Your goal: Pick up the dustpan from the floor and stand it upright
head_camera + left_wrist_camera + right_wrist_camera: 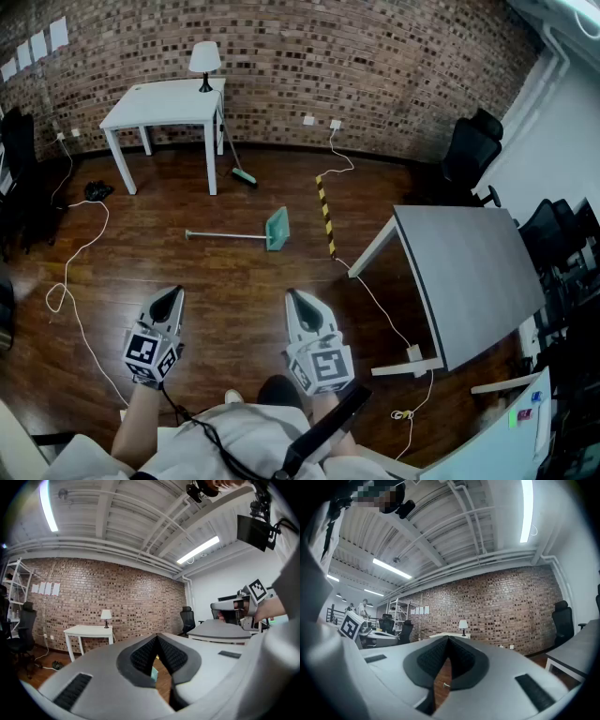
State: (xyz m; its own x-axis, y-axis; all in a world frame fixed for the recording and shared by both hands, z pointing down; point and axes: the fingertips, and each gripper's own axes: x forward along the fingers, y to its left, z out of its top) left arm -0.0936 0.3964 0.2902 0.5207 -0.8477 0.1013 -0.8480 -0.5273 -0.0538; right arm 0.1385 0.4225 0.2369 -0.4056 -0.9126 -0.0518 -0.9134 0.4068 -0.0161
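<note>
Grey-white plastic jaws on the left hand-held gripper are pressed together with nothing between them. The right hand-held gripper is likewise closed and empty. Both point forward, about level, over the wooden floor.

The teal dustpan lies flat on that floor well ahead of both, its long handle stretched toward the left of the head view. The step in hand looks like the approach: walk up, open one pair of jaws, dip the tool and close across the thin handle. Gripping near the pan end would probably keep the weight from swinging as the pan is tipped onto its base. The other hand-held gripper could steady the top of the handle.

Further out, a yellow-and-black striped strip lies just right of the pan, and a white cable runs on from it; both are worth stepping clear of. The grey tabletop stands to the right, well apart. A broom leans at the white tabletop, which carries a lamp, by the brick wall. Another cable loops across the floor on the left.
</note>
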